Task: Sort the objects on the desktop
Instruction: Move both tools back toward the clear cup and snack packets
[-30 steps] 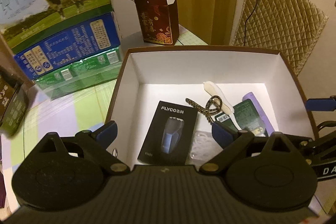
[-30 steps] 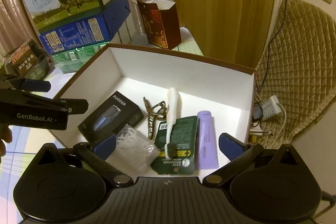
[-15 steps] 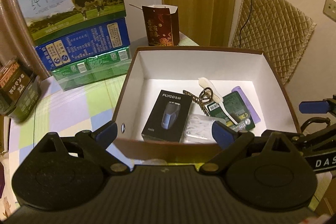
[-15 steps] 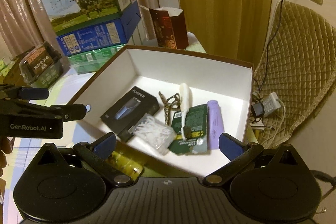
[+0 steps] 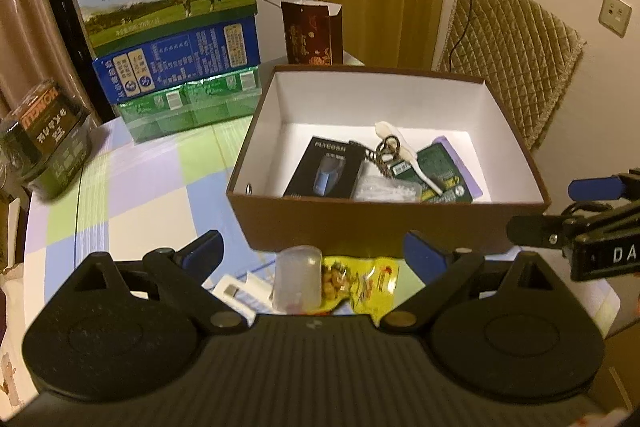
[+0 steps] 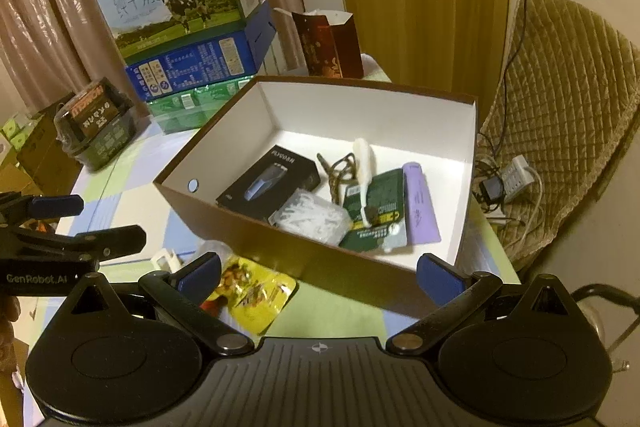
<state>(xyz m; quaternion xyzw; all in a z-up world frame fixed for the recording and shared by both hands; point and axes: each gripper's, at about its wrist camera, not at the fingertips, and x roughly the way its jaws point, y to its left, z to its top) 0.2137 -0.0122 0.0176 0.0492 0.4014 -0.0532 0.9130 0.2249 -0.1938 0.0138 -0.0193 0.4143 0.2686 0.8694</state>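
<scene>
While both tools (image 5: 312,253) (image 6: 320,277) gape empty: brown box (image 5: 384,223) with shaver carton (image 5: 326,169), green packet (image 6: 376,211), purple tube (image 6: 420,207).

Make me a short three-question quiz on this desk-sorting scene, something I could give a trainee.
1. True or false: the black shaver box lies inside the brown storage box.
2. Which of these lies on the tablecloth, outside the storage box? A. purple tube B. yellow snack packet C. green card pack
3. Fill in: the left gripper and the right gripper both have their jaws ____.

Key: 1 true; 2 B; 3 open, and neither holds anything.
</scene>
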